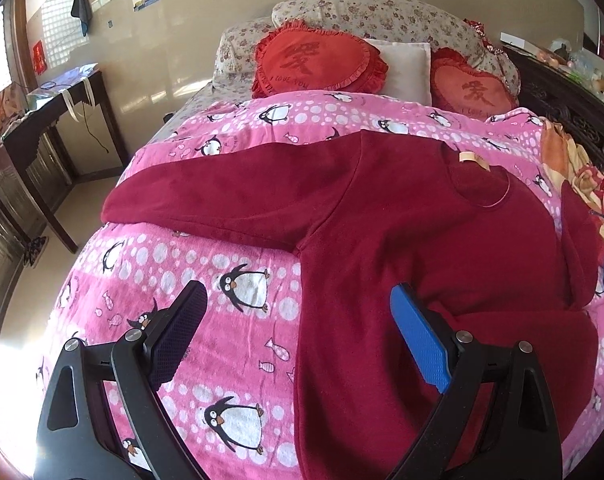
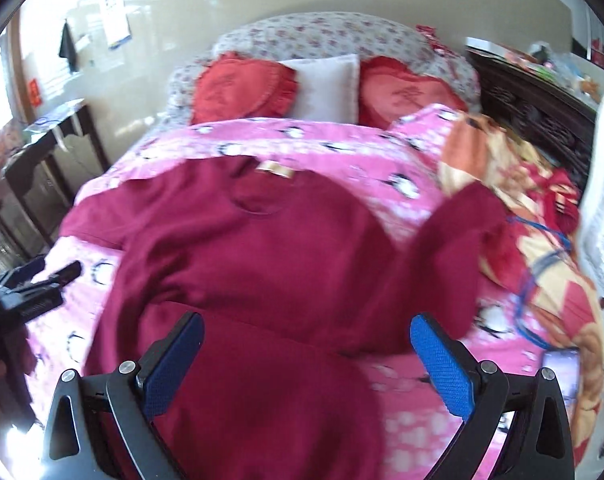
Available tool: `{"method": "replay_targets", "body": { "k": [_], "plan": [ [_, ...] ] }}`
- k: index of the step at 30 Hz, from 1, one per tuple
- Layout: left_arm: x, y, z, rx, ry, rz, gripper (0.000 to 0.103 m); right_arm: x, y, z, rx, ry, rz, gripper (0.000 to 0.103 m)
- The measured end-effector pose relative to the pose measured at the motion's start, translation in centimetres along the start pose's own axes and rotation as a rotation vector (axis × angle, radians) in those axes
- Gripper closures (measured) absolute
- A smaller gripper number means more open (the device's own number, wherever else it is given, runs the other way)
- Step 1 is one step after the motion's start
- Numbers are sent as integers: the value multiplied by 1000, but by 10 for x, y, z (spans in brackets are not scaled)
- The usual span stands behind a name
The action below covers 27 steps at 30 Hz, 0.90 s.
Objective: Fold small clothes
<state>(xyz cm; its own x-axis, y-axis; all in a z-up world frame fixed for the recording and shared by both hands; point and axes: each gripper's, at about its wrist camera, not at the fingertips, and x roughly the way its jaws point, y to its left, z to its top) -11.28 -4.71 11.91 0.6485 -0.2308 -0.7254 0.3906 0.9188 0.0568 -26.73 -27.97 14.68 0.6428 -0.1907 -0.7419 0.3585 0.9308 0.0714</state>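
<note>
Plain maroon sweater on pink penguin-print quilt; red heart cushions

left claw: jaws spread wide, empty | right claw: jaws spread wide, empty

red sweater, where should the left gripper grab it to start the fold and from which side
Best bet: the cuff end of the outstretched sleeve of the red sweater. It lies flat on the penguin quilt with its edge exposed at the bed's left side. Bring the left gripper, now open, in from the left, low, pinching that end so it can be carried across the body toward the collar.
</note>
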Motion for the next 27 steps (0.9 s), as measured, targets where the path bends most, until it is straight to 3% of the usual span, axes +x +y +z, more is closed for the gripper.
{"method": "replay_targets", "body": {
  "k": [7, 27],
  "plan": [
    [-2, -10, 7, 4, 6, -23, 10, 14, 39, 18, -4, -24, -25, 1],
    [21, -19, 23, -3, 3, -45, 10, 51, 48, 41, 6, -8, -72, 1]
  ]
}}
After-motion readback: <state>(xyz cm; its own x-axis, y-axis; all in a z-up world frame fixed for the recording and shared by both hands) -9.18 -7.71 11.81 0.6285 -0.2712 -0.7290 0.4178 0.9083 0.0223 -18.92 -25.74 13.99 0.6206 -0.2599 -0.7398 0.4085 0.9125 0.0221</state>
